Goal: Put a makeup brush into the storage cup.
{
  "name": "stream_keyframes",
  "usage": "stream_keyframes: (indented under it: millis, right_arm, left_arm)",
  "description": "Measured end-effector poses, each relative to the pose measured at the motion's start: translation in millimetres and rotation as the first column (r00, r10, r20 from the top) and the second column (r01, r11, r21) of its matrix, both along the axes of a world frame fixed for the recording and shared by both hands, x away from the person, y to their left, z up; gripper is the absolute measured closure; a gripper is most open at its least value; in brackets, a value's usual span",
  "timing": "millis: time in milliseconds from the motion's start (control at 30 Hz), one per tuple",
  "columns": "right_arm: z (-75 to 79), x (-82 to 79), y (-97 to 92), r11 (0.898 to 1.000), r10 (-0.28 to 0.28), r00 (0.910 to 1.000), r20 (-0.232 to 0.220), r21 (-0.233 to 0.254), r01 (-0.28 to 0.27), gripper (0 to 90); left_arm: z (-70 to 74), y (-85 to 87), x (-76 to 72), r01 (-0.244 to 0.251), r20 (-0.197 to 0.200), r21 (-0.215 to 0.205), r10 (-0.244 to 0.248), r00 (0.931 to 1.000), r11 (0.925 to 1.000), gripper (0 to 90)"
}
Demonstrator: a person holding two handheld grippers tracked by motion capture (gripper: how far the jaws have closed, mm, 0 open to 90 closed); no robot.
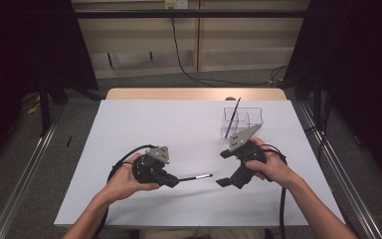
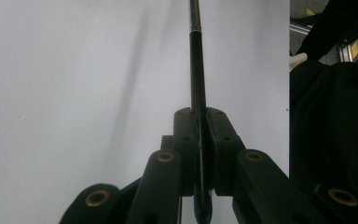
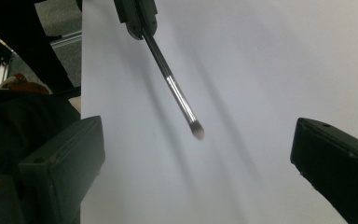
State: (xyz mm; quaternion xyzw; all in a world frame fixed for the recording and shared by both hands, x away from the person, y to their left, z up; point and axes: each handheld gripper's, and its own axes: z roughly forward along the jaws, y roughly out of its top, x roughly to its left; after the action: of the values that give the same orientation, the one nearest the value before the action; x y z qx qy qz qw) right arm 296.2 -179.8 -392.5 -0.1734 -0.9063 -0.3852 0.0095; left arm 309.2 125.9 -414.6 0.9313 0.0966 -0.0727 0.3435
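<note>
While your left gripper (image 1: 175, 180) sits in the lower centre-left of the high view, its jaws are pressed together on the black handle of a makeup brush (image 1: 195, 177). That brush extends level toward the right of the frame, above the white table (image 1: 129, 129), with its metal ferrule and small tip pointing at your right gripper (image 1: 225, 168). In the left gripper view, the brush handle (image 2: 196, 88) runs straight up from between the closed jaws. Your right gripper lies right of centre in the high view, jaws spread wide with nothing between the pads. In the right gripper view, the brush tip (image 3: 196, 131) hangs between the two open jaws, apart from both. A clear organizer (image 1: 243, 119) stands in the upper right of the table, holding a second dark brush (image 1: 233, 117) that leans upright.
</note>
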Motion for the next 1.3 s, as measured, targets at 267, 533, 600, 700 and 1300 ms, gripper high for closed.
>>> stream_keyframes:
  millis: [267,533,600,700,1300]
  right_arm:
    - [-2.5,-7.2,-9.5,0.997,-0.047,0.9985,0.029,0.064,0.045,2.4]
    - [-4.1,-16.5,-17.7,0.991,-0.087,0.9961,0.016,0.108,0.085,2.3]
    - [-6.4,-19.5,-20.2,0.989,-0.099,0.9950,0.014,0.112,0.097,2.5]
    - [-7.0,-22.3,-22.9,0.986,-0.109,0.9937,0.025,0.130,0.105,2.5]
    - [-25.1,-38.8,-24.6,0.965,-0.149,0.9857,0.079,0.229,0.127,2.7]
  left_arm:
    - [3.7,13.4,-1.8,-0.042,0.001,-0.050,0.042,0.9991,0.9979,84.0]
    - [1.2,21.5,-3.9,-0.069,-0.004,-0.093,0.069,0.9976,0.9932,84.0]
    - [2.0,23.3,-2.6,-0.075,0.002,-0.103,0.076,0.9971,0.9918,84.0]
    - [2.4,24.5,-2.1,-0.084,0.008,-0.116,0.085,0.9963,0.9897,83.9]
    - [1.5,28.6,-9.0,-0.114,-0.006,-0.278,0.117,0.9931,0.9537,84.0]
